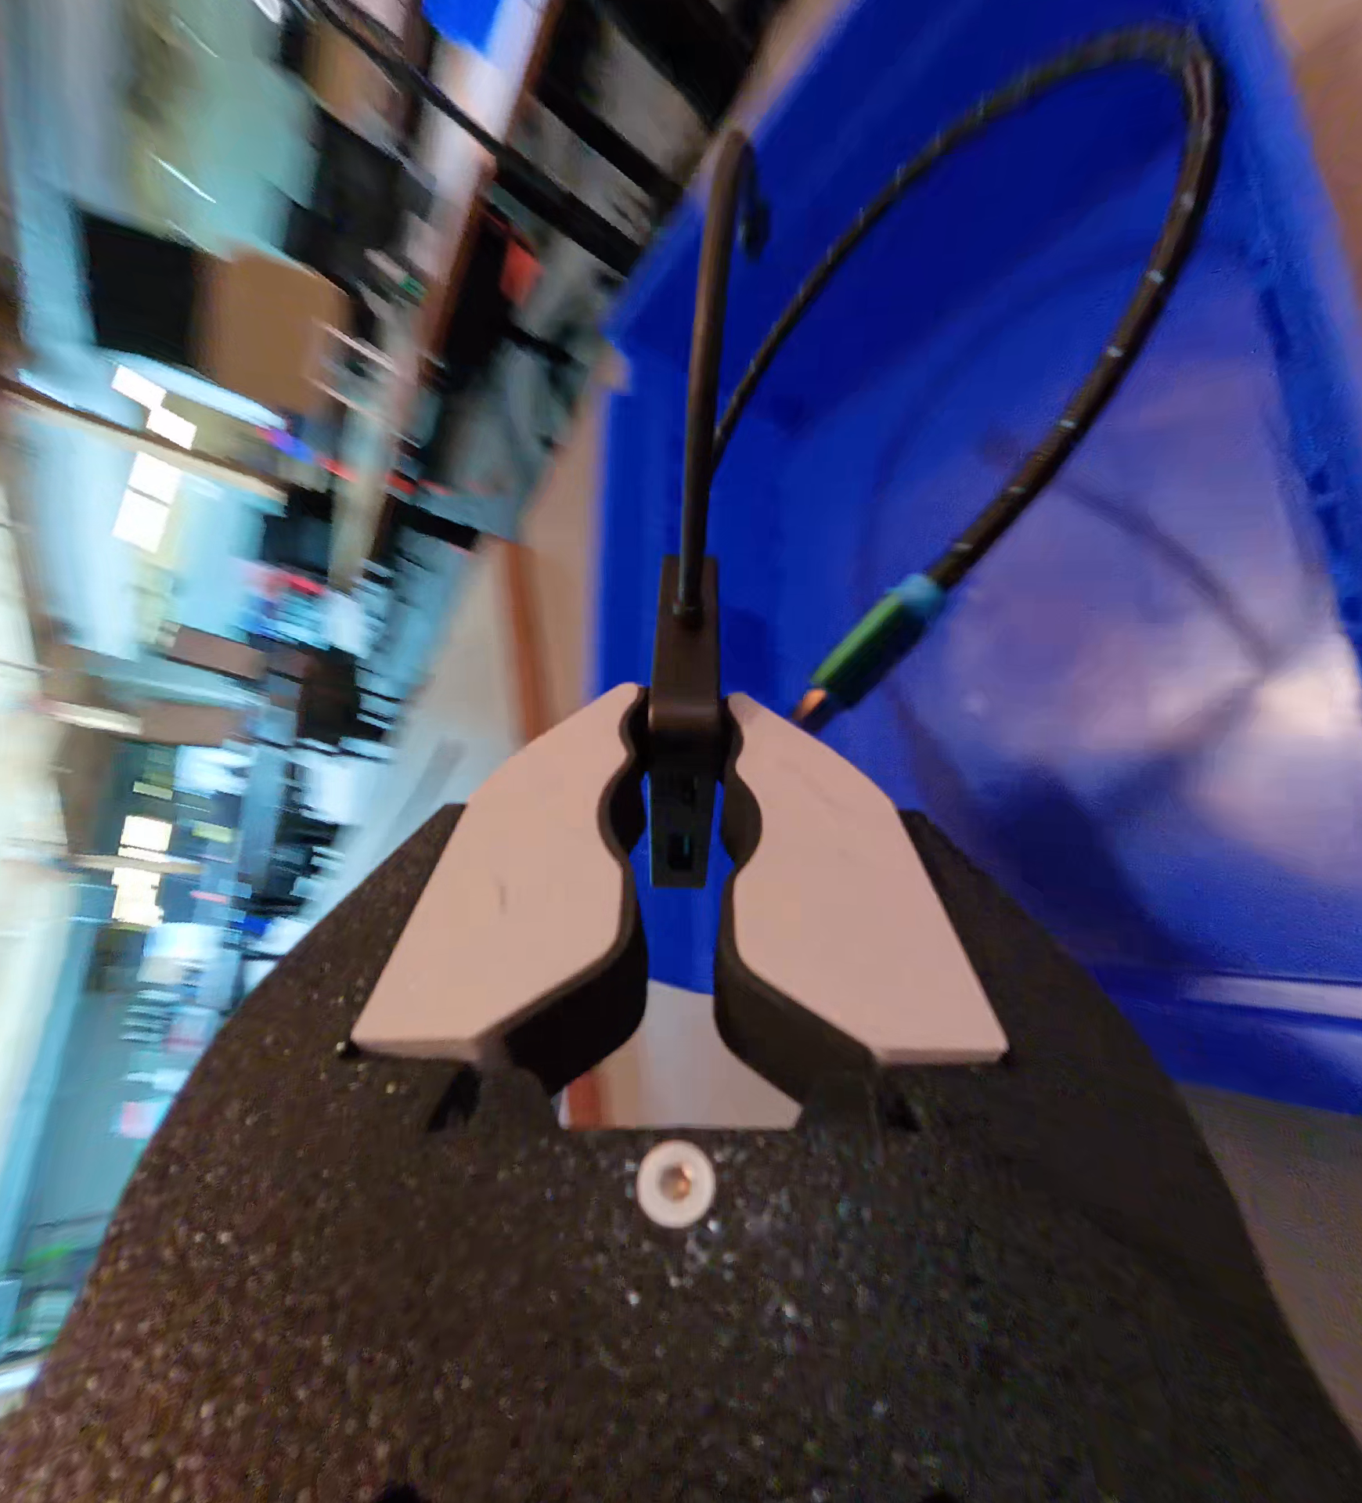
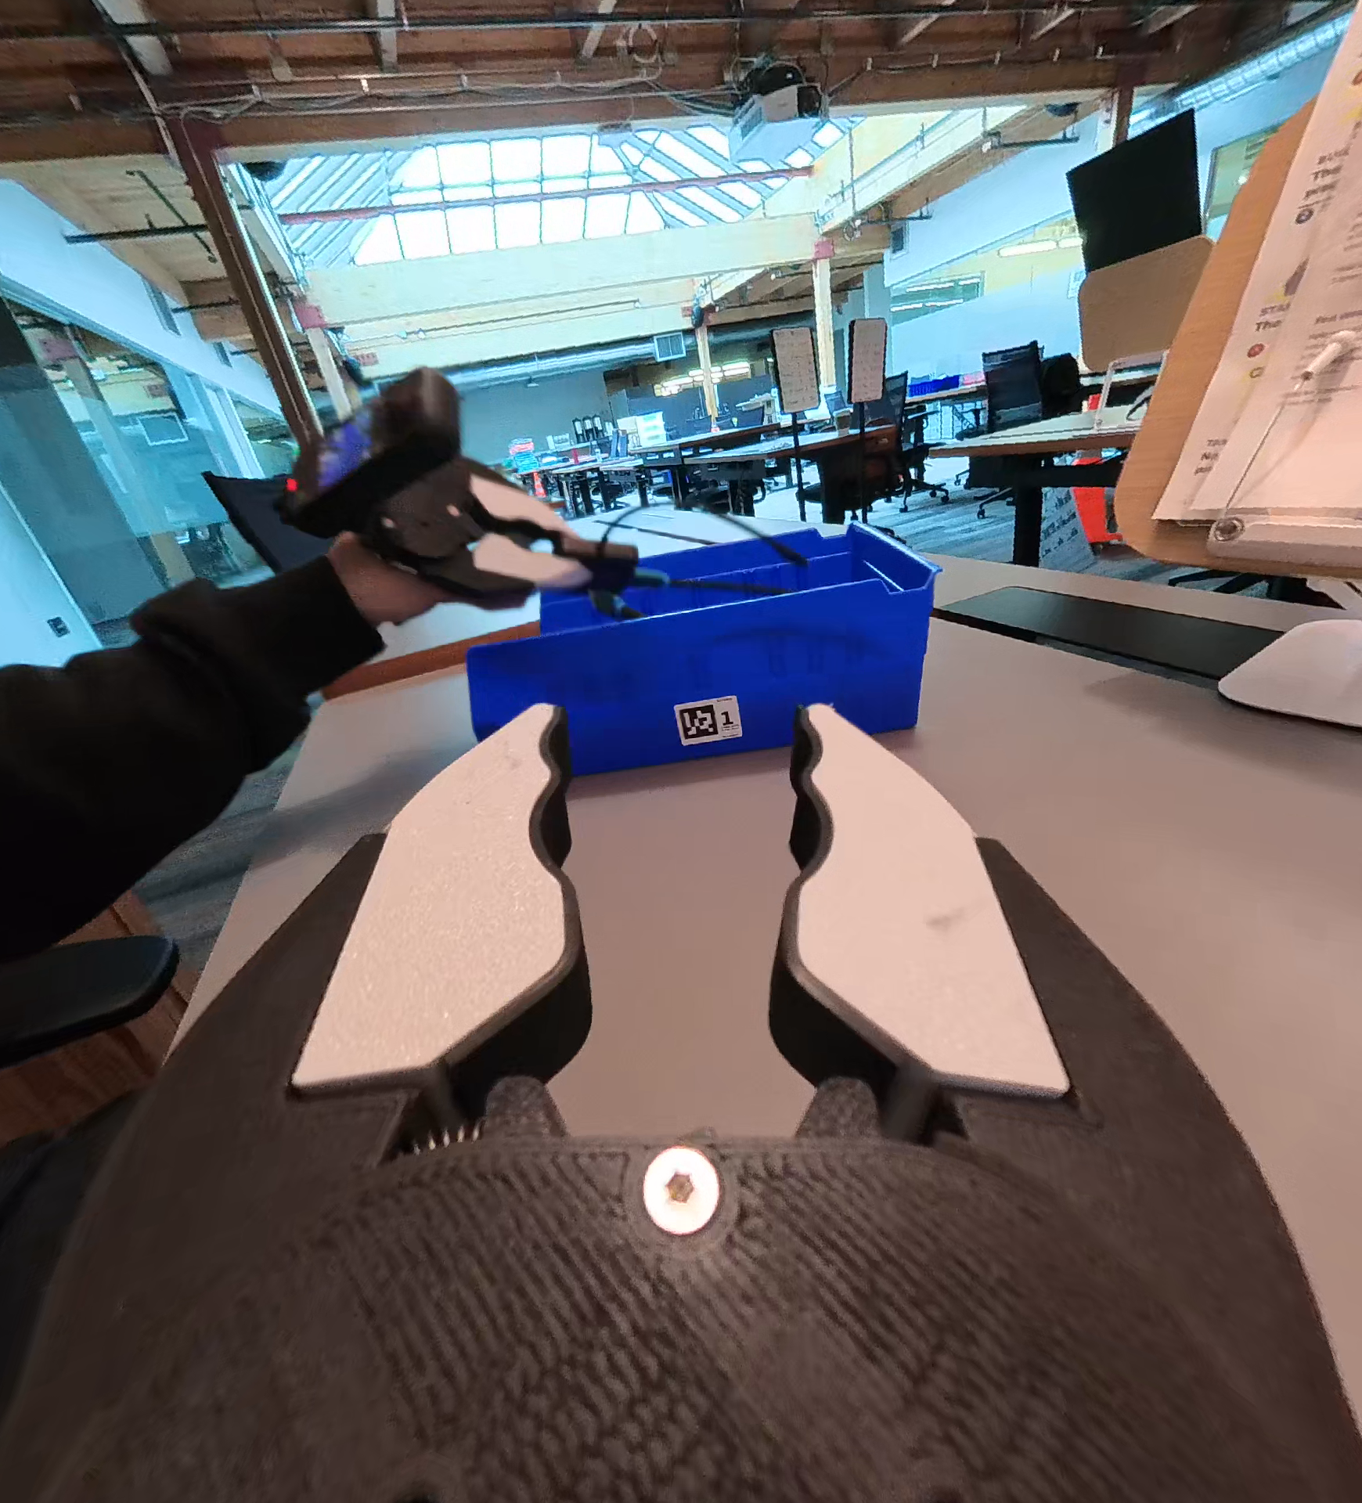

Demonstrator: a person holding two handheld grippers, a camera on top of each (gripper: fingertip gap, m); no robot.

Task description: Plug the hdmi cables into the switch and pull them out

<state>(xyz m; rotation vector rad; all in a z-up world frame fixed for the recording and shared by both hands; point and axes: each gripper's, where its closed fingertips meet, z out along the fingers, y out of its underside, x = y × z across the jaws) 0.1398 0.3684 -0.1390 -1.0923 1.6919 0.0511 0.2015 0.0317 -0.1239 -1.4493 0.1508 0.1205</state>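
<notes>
Switch [image 1: 682,732], a small flat black box, is pinched edge-on between the left claw [image 1: 682,724] tips, port slots facing back toward the camera. Probably held that way so the ports stay reachable for a plug. A thin black lead [image 1: 702,366] rises from its far end toward 12 o'clock. A braided hdmi cable [image 1: 1068,268] arcs from 12 round to 2 o'clock and drops to its green-and-blue plug [image 1: 873,642], which hangs free just beside the switch at 2 o'clock, apart from it. So not plugged in at this moment, as far as this view shows.

Behind it all sits the blue bin [image 1: 1149,732], filling the right half. Left wrist view is motion-blurred on the background, so whether the bin holds more cables I cannot tell from here.

Right wrist view gives the wider layout: the left claw [image 2: 580,561] is held up above the left end of the blue bin [image 2: 743,659], at 11 o'clock from the right claw [image 2: 678,724], cables trailing into the bin. The bin stands on the grey desk [image 2: 1149,813], with a white marker sticker [image 2: 708,720] on its near wall. The right claw is spread wide and empty, low over the desk, aimed at the bin, likely waiting to take the plug. A document stand [image 2: 1312,325] sits at 2 o'clock.
</notes>
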